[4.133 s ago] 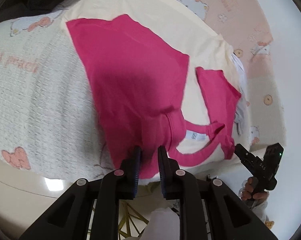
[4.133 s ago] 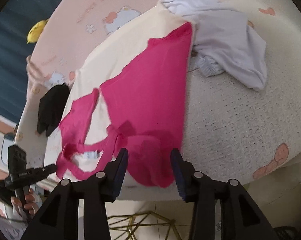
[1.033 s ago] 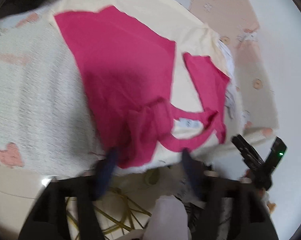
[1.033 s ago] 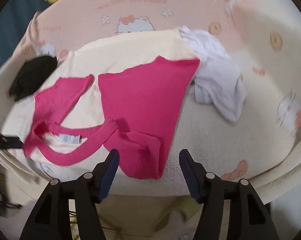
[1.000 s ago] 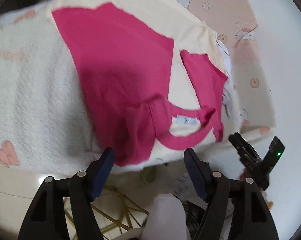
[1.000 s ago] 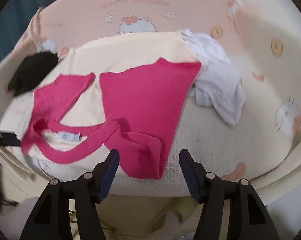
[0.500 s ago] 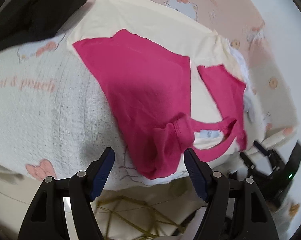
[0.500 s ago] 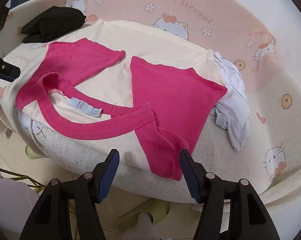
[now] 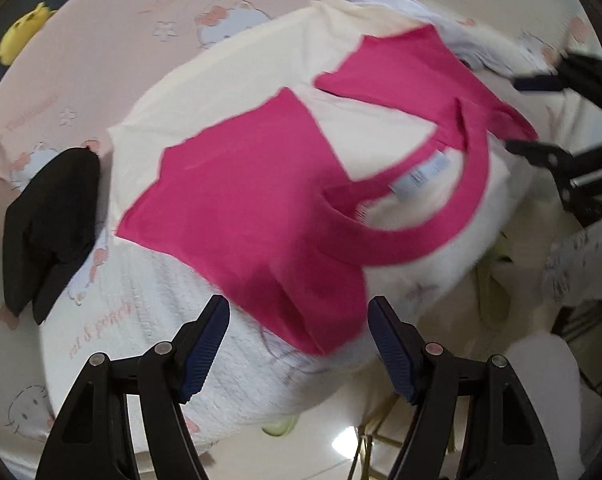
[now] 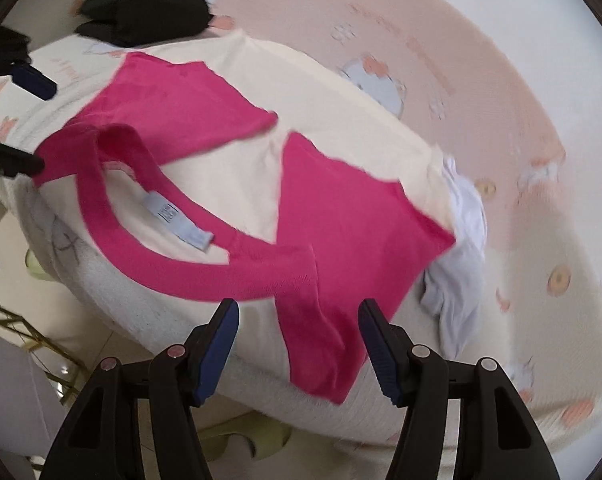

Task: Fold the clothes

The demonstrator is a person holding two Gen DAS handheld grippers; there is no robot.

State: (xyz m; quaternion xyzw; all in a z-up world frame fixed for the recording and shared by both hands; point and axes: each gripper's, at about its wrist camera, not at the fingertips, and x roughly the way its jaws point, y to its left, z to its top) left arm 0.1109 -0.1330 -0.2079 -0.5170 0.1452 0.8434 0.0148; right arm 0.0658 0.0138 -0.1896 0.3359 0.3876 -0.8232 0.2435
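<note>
A cream T-shirt with magenta sleeves and collar (image 10: 229, 184) lies flat on the pale cartoon-printed quilted bedspread (image 10: 513, 264), its small blue neck label (image 10: 179, 220) unreadable. The left gripper (image 9: 297, 338) and right gripper (image 10: 297, 334) hover above opposite sleeves, angled downward, jaws wide, empty.

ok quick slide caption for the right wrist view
Open right gripper poised over the pink sleeve of a cream-and-pink shirt spread on the bed.
</note>
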